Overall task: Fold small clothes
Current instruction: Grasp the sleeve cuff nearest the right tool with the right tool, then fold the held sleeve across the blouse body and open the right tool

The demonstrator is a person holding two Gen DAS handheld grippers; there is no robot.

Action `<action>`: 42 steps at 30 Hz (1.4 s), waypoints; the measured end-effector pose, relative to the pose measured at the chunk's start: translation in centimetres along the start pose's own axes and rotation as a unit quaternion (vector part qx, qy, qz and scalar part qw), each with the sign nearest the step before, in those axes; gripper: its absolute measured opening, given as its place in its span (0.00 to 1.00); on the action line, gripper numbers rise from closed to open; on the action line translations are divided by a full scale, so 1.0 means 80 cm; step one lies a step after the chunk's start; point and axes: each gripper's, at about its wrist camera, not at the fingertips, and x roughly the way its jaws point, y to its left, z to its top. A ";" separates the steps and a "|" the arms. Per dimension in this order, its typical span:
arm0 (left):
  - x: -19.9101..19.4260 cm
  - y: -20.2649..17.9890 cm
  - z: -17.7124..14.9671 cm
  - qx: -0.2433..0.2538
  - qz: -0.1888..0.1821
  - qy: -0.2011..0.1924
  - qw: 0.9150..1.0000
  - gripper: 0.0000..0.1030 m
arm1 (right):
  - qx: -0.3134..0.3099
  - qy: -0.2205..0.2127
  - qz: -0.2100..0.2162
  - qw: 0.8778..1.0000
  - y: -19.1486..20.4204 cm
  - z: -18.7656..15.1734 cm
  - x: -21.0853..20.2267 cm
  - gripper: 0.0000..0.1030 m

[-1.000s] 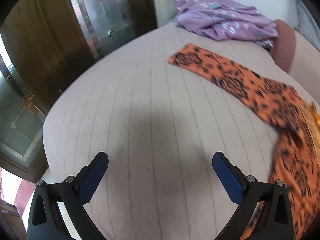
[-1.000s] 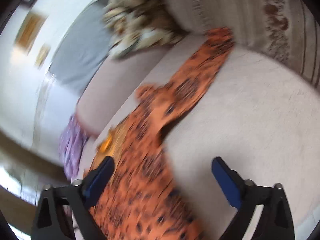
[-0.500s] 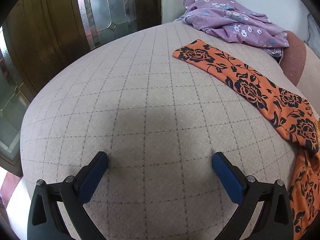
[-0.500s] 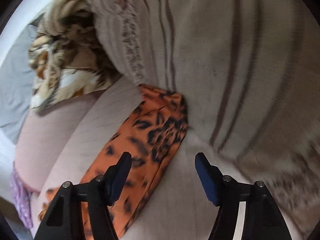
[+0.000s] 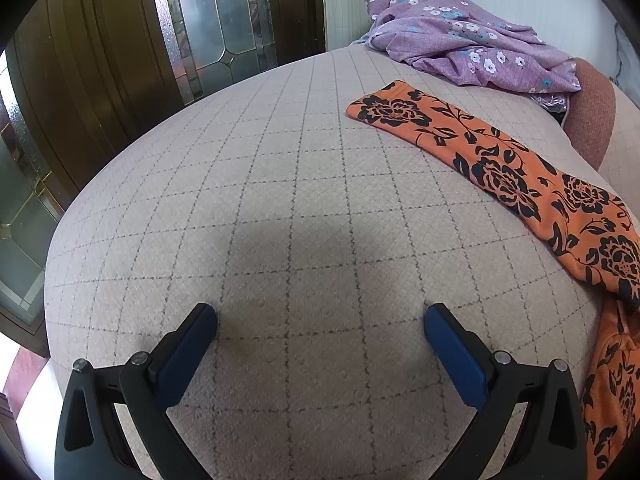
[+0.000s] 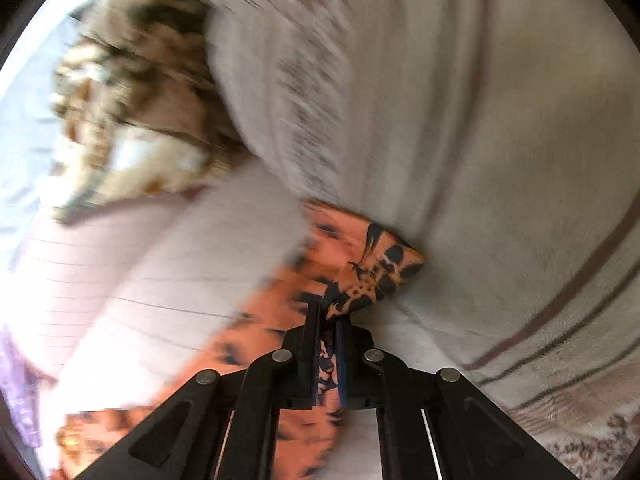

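Observation:
An orange garment with black flowers (image 5: 496,160) lies spread on the beige checked bed, one long leg reaching toward the far right. My left gripper (image 5: 320,324) is open and empty, low over bare bedding to the left of the garment. In the right wrist view my right gripper (image 6: 329,316) is shut on the end of the other orange leg (image 6: 376,272), which bunches up just beyond the fingertips beside a striped beige blanket (image 6: 480,140). The rest of that leg (image 6: 272,312) trails back to the lower left.
A crumpled purple flowered garment (image 5: 468,44) lies at the bed's far edge by a brown bolster (image 5: 592,108). Wooden doors with glass panes (image 5: 200,32) stand beyond the bed's left edge. A brown patterned cloth (image 6: 132,120) lies behind the blanket.
My right gripper moved forward to the end of the orange leg and closed on it. My left gripper stayed open and the view steadied over the bed.

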 end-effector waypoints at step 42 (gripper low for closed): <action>-0.001 0.001 -0.001 0.000 -0.001 -0.001 1.000 1.00 | -0.169 0.099 0.224 0.955 0.357 -0.406 -0.137 0.88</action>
